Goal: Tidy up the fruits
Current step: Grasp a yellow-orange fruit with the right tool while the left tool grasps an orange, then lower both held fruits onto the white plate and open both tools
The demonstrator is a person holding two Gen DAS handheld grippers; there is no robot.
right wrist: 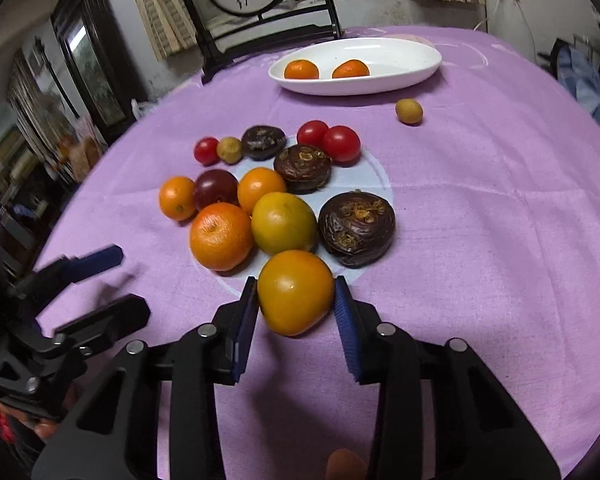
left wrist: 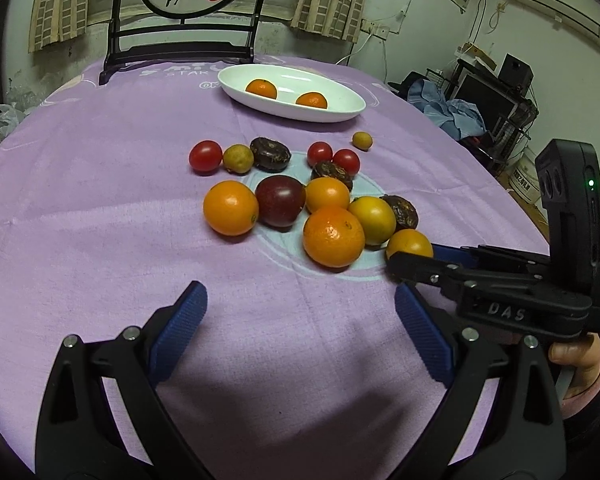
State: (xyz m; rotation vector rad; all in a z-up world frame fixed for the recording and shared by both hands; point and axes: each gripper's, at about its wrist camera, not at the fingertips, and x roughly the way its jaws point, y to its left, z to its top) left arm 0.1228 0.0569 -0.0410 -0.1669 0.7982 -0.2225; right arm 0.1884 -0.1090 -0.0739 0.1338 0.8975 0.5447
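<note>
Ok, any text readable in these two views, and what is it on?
"DAS": raised letters on the right claw, side of its black body.
"STAR": white print on the purple tablecloth, behind the white dish.
A larger printed word above "STAR": partly cut off, unreadable.
White bucket label, far right: too blurred.

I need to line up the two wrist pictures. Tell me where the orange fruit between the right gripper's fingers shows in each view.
Left wrist: the orange fruit sits right of center, mostly showing above the right gripper reaching in from the right edge.
Right wrist: the same fruit sits low at center, between the two blue pads.
Shared landmark: the white oval dish holding two oranges, at the table's far side.
</note>
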